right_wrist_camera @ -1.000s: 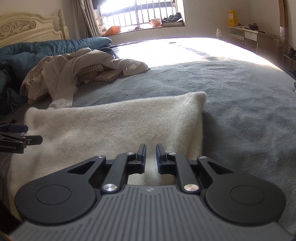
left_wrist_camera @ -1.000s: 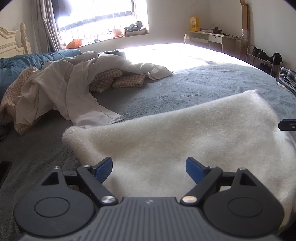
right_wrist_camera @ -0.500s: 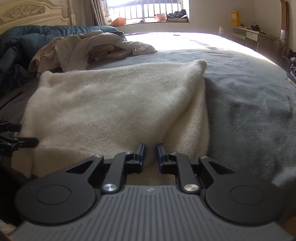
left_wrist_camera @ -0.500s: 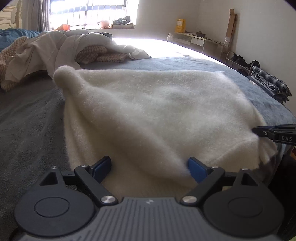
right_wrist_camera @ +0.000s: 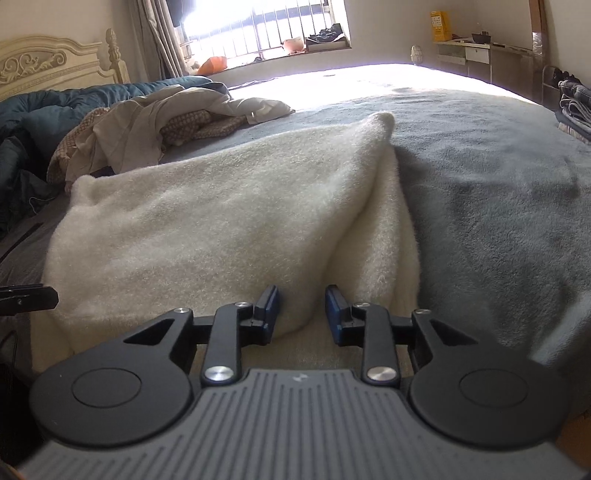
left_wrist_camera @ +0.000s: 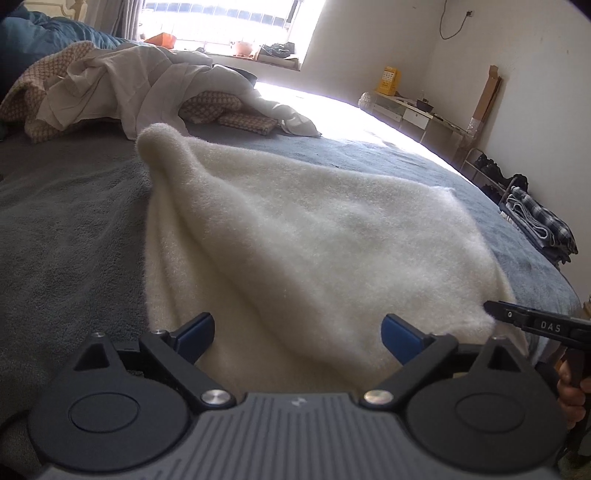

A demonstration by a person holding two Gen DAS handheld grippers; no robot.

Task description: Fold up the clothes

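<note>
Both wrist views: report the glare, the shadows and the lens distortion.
Left wrist view: the window is blown out, glare washes the far grey bedcover, and the tilted walls bow. Right wrist view: the same window overexposes, the white fleece shades the cover at its right, and the bed's far edge curves.

The fleece garment (right_wrist_camera: 207,229) is spread on the bed cover (right_wrist_camera: 498,177), right at the near edge. A heap of clothes (right_wrist_camera: 147,133) is piled behind it to the left, with a quilt (right_wrist_camera: 44,110) further left by the headboard (right_wrist_camera: 48,66). A desk (right_wrist_camera: 476,55) is set far right.
</note>
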